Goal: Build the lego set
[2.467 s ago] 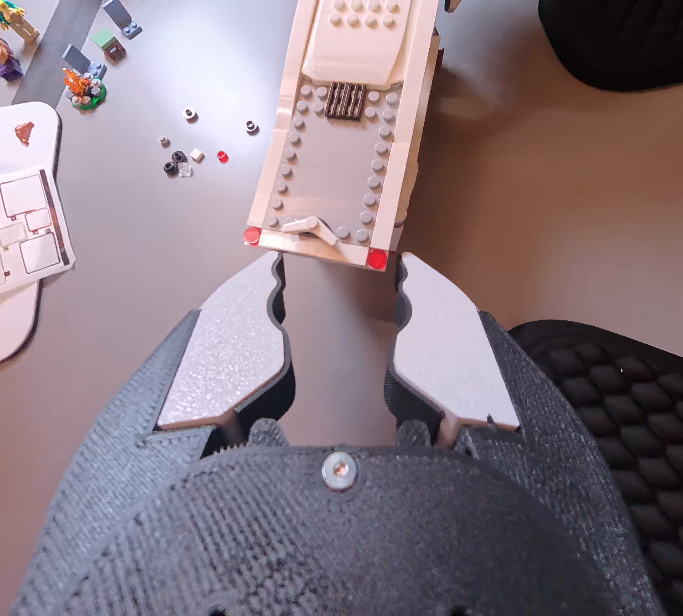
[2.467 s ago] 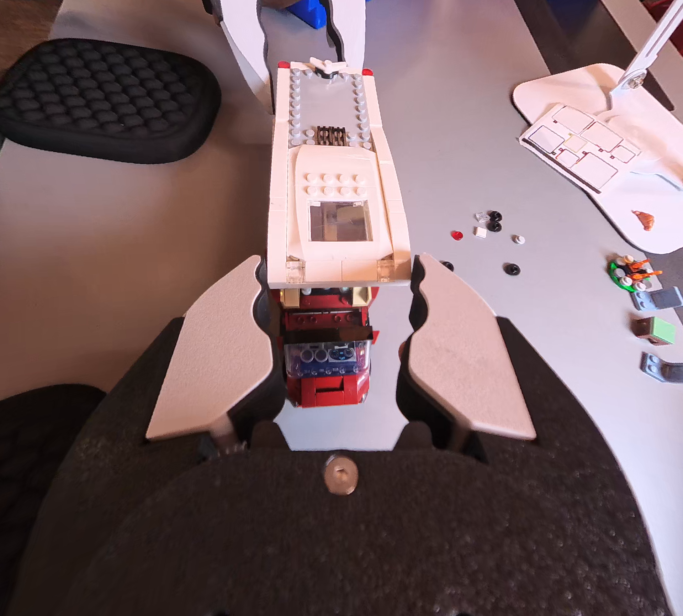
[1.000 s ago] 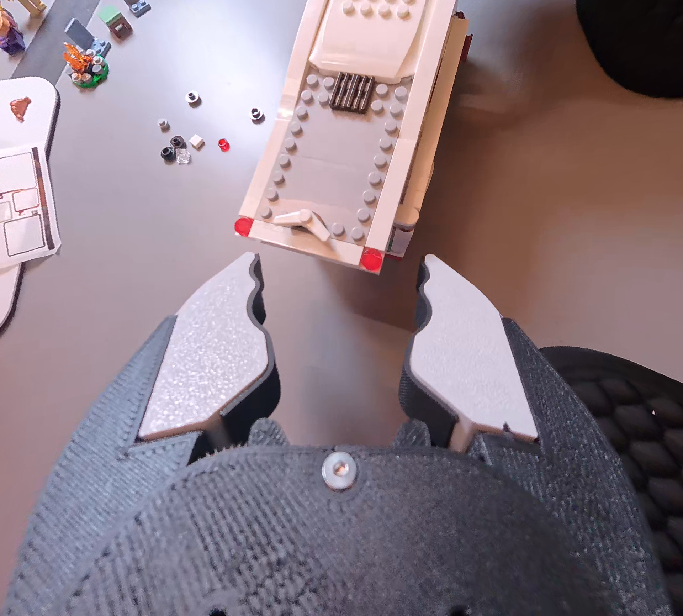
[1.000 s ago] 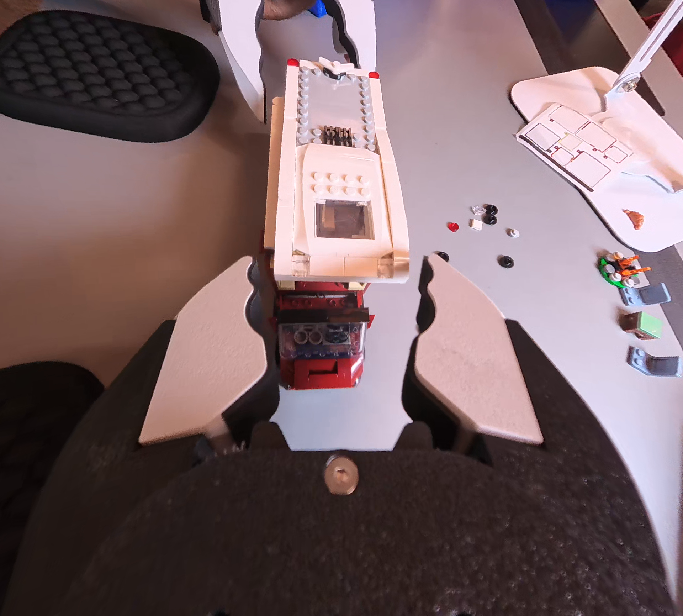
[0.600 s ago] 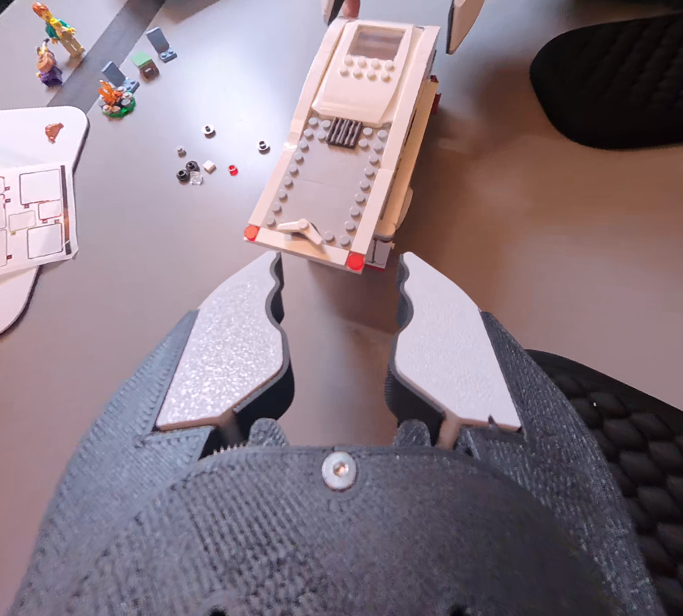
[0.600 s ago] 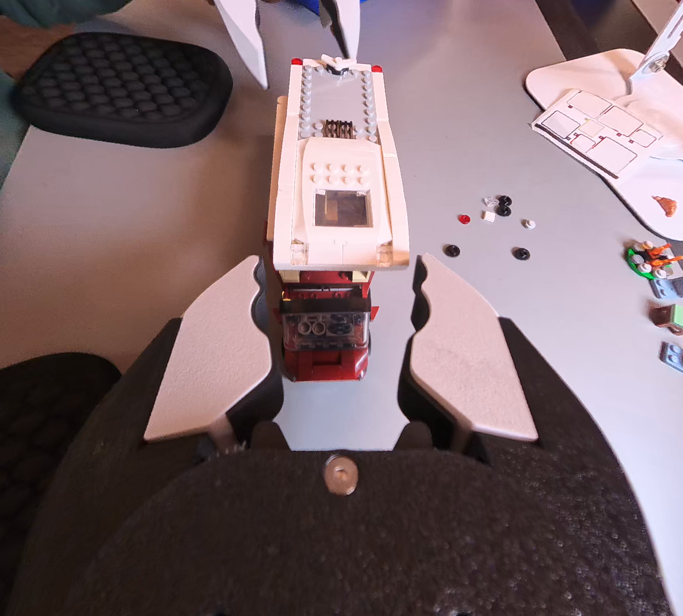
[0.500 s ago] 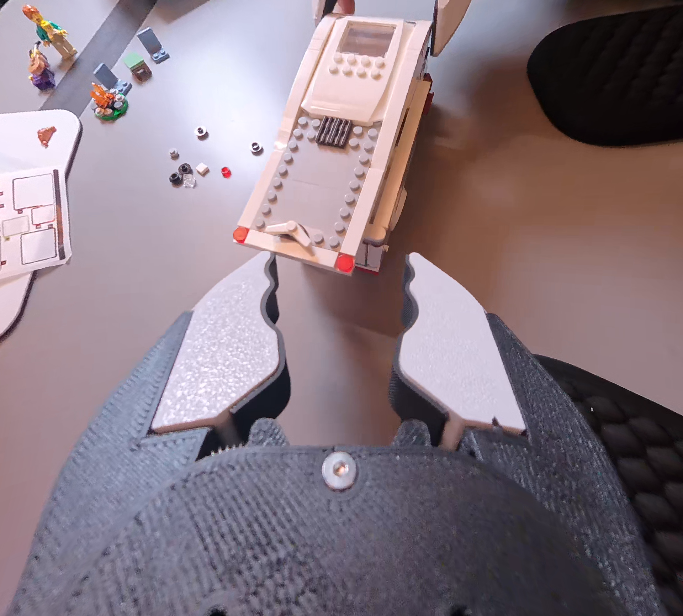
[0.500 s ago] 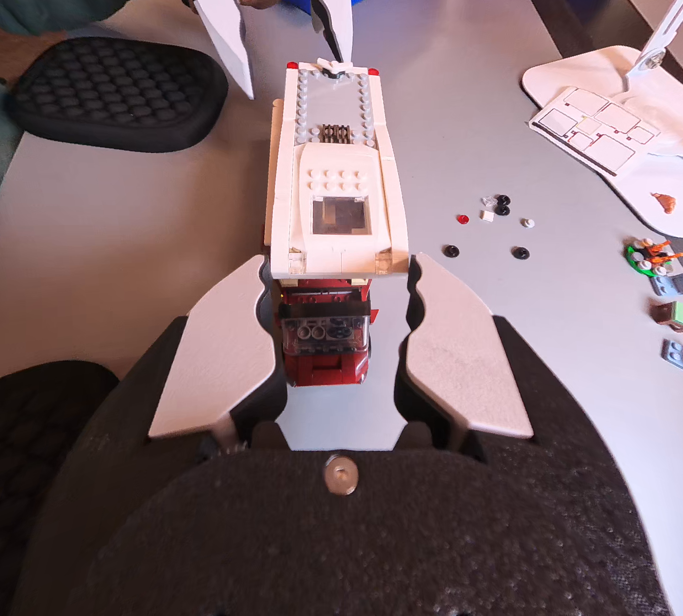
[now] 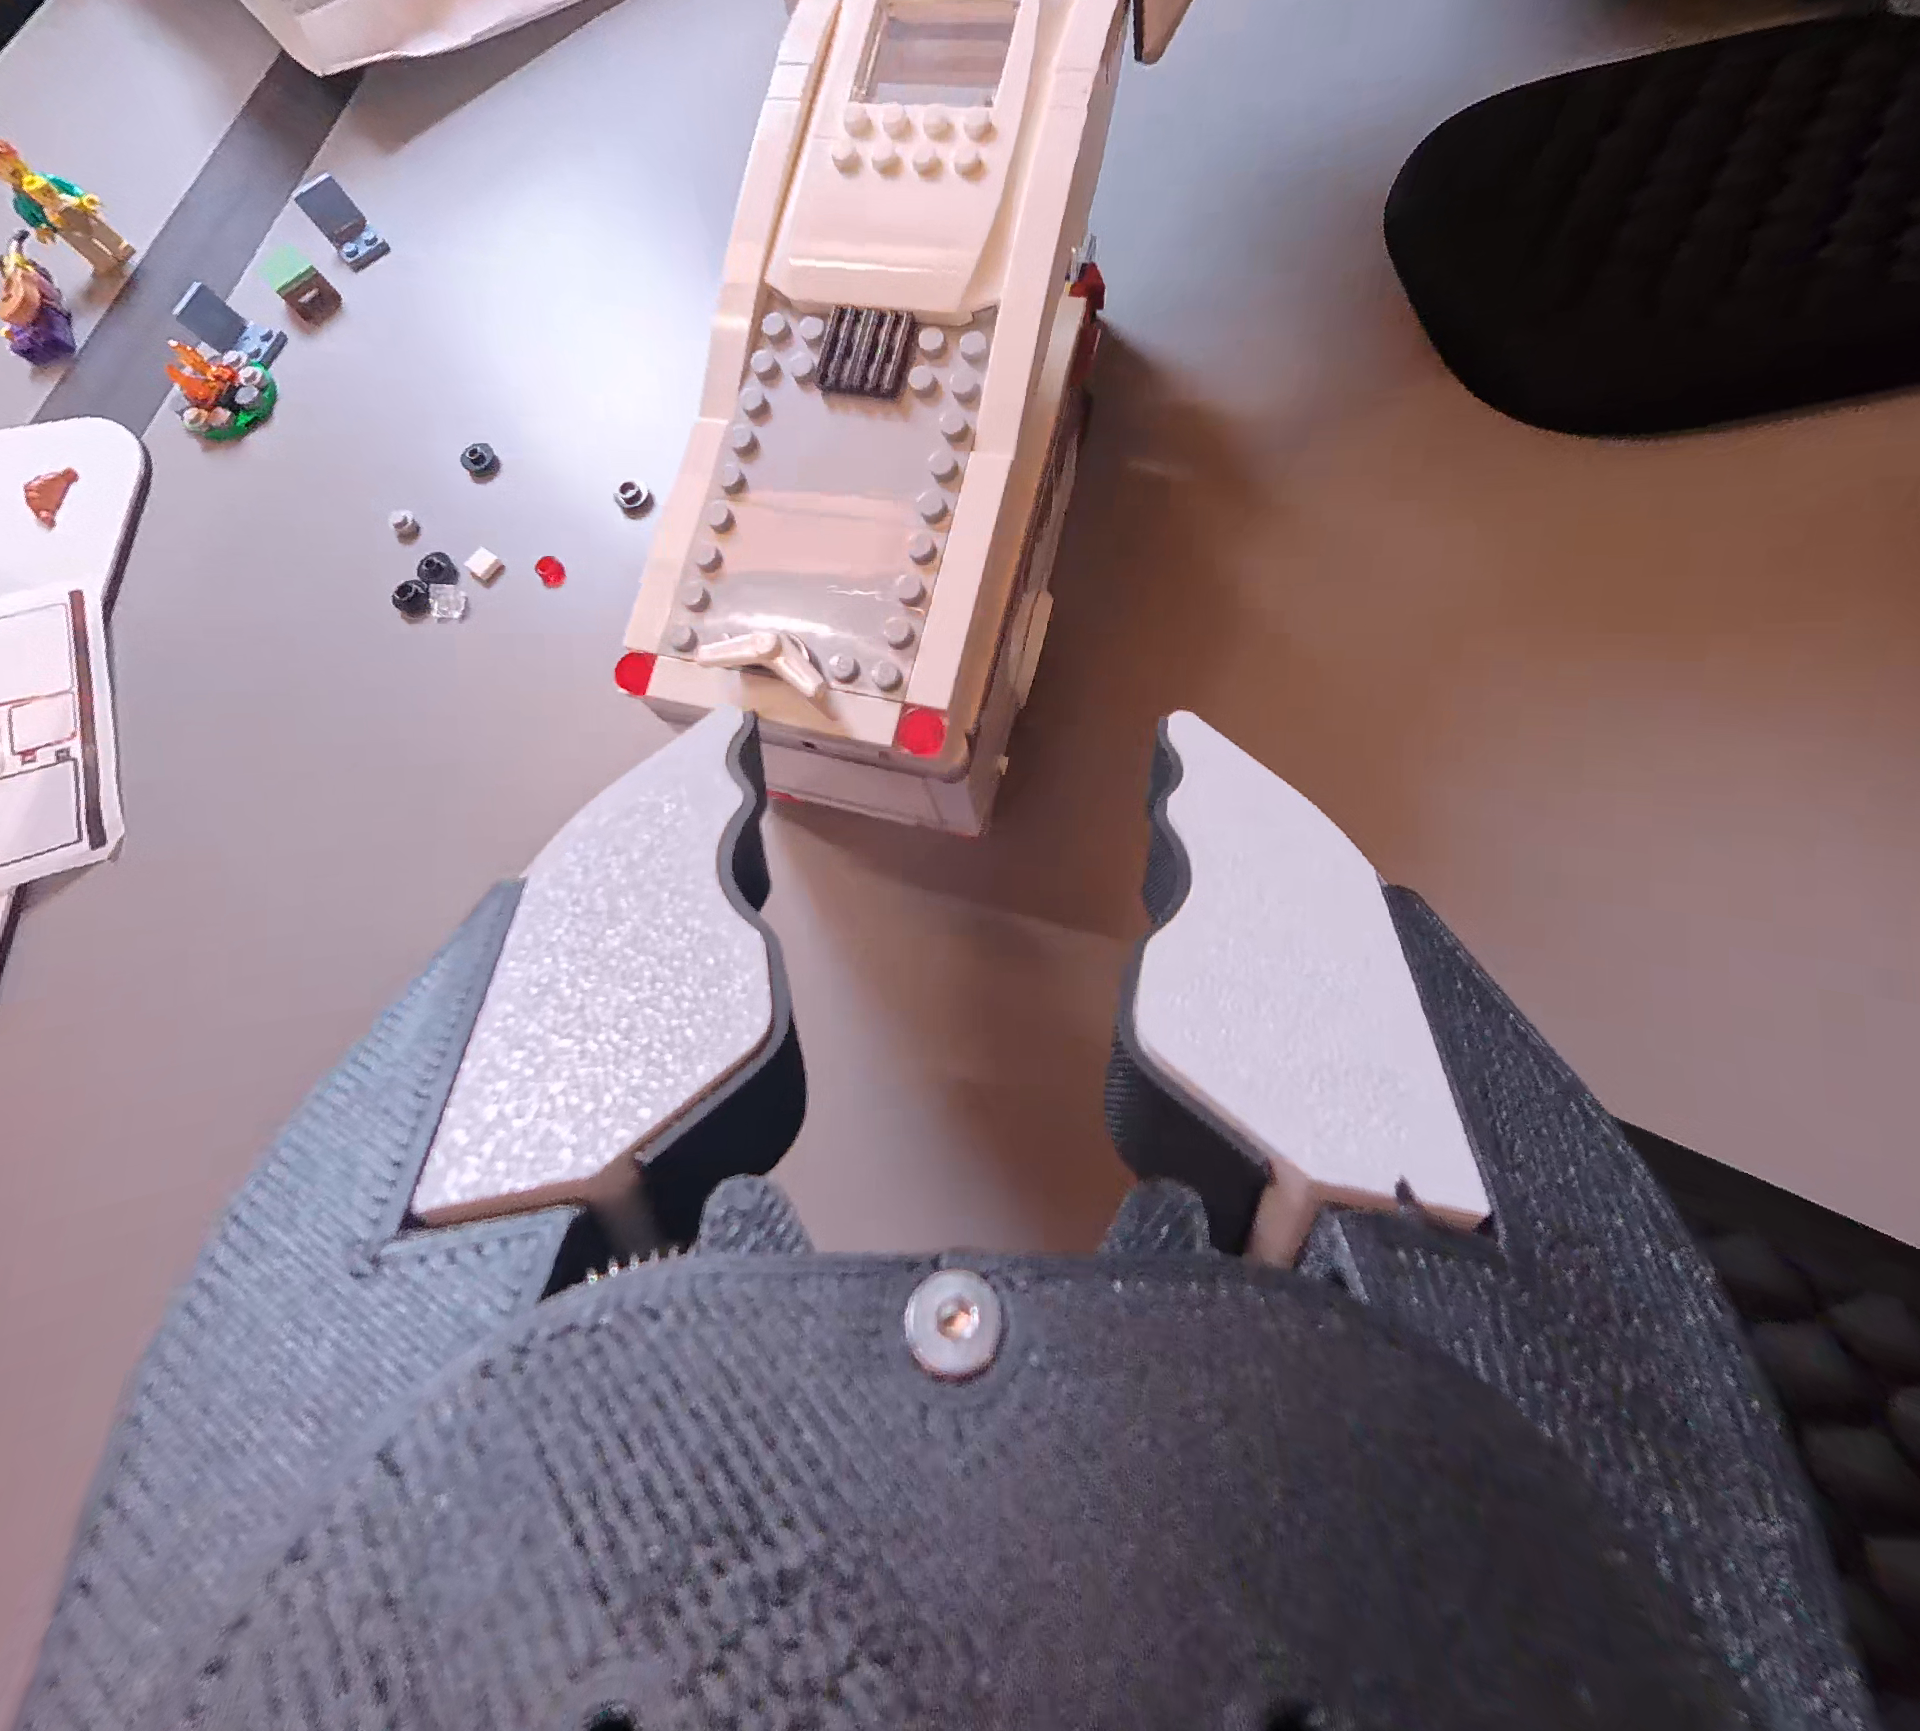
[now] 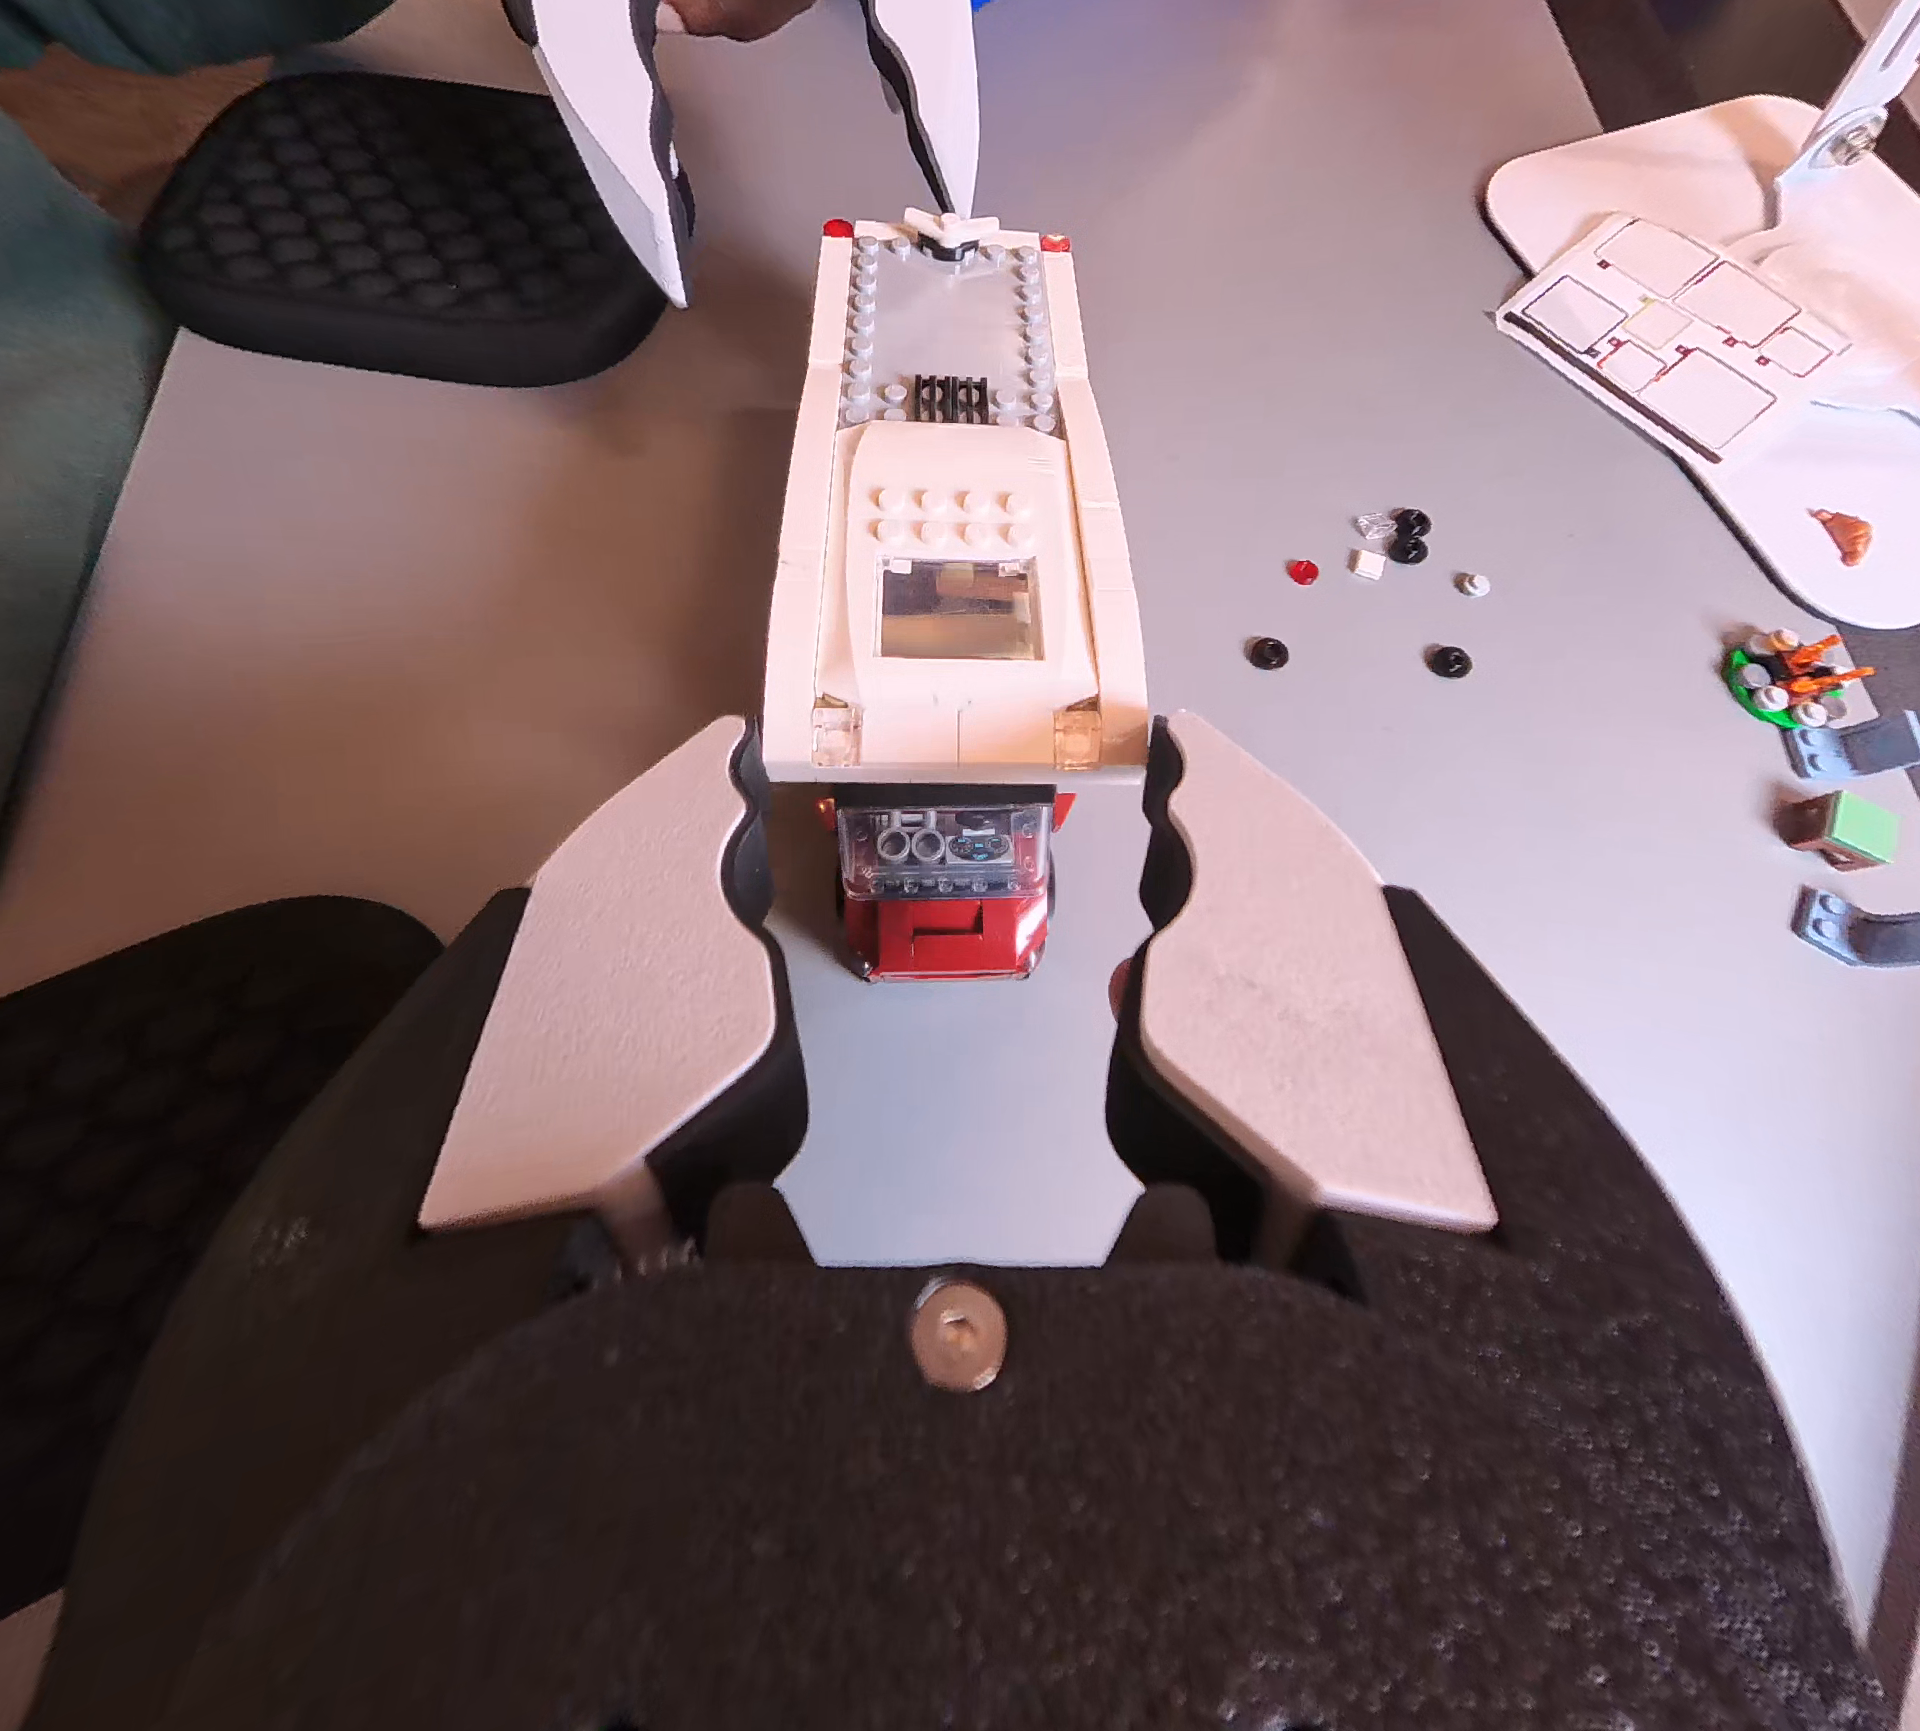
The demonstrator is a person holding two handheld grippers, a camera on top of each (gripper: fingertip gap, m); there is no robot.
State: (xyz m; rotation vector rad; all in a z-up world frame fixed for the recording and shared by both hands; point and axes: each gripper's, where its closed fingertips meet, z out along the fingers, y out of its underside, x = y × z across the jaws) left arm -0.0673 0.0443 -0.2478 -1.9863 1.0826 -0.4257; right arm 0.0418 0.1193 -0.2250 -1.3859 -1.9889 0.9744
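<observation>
Studded white brick camper [image 10: 956, 538], glossy roof between right gripper's [image 10: 954, 746] jaws

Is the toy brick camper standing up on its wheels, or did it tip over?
Standing upright. The toy brick camper shows its white roof facing up, level on the grey table.

My left gripper [image 9: 951, 725] has its jaws wide apart, pads [image 9: 613, 975] pressing nothing. My right gripper [image 10: 951, 731] faces it from 12 o'clock, jaws spread alike; I cannot tell whether its fingertips [image 10: 1257, 954] make contact.
</observation>
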